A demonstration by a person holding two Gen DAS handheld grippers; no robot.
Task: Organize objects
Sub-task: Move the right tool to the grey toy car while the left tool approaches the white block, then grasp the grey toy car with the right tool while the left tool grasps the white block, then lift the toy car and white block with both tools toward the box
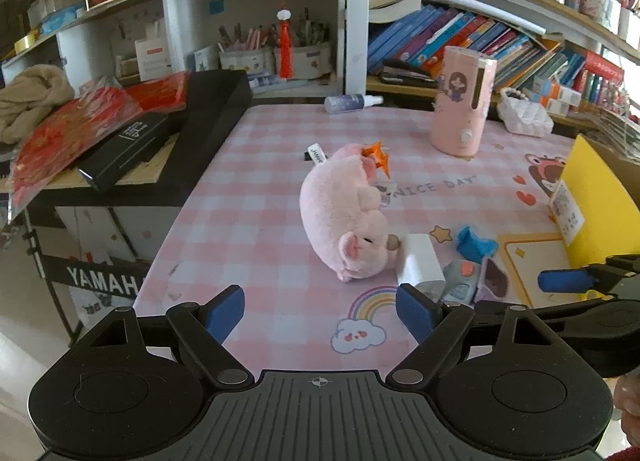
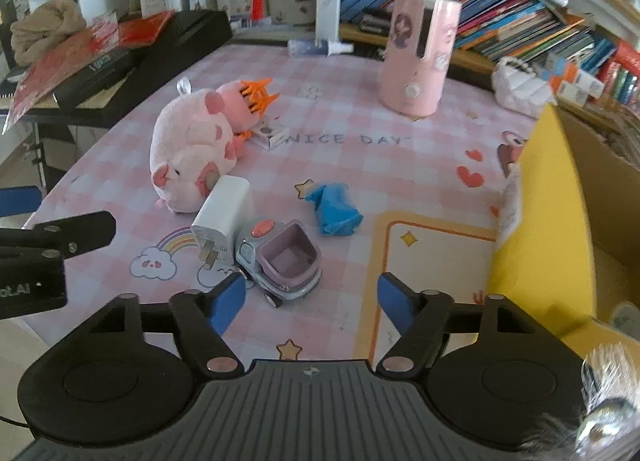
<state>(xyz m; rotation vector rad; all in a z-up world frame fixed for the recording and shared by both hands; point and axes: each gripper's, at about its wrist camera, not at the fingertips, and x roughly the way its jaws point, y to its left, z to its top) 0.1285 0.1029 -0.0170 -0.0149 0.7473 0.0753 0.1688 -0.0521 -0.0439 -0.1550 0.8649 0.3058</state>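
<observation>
1. Right wrist view: the right gripper [image 2: 311, 301] hangs over the pink checked table [image 2: 400, 165] with its blue pads spread and nothing between them; a toy truck [image 2: 280, 261] stands just ahead of the left pad
2. A white charger [image 2: 220, 217] lies touching the truck's left side and leans against a pink plush pig [image 2: 188, 157]
3. A crumpled blue cloth [image 2: 336, 209] lies beyond the truck, apart from it
4. A yellow box [image 2: 548, 221] stands at the right edge of the table
5. Left wrist view: the left gripper [image 1: 320, 313] is spread wide and empty, above the table's near edge, the pig ahead of it
6. Far back stand a pink humidifier [image 1: 460, 101] and a spray bottle [image 1: 352, 103] lying on its side
</observation>
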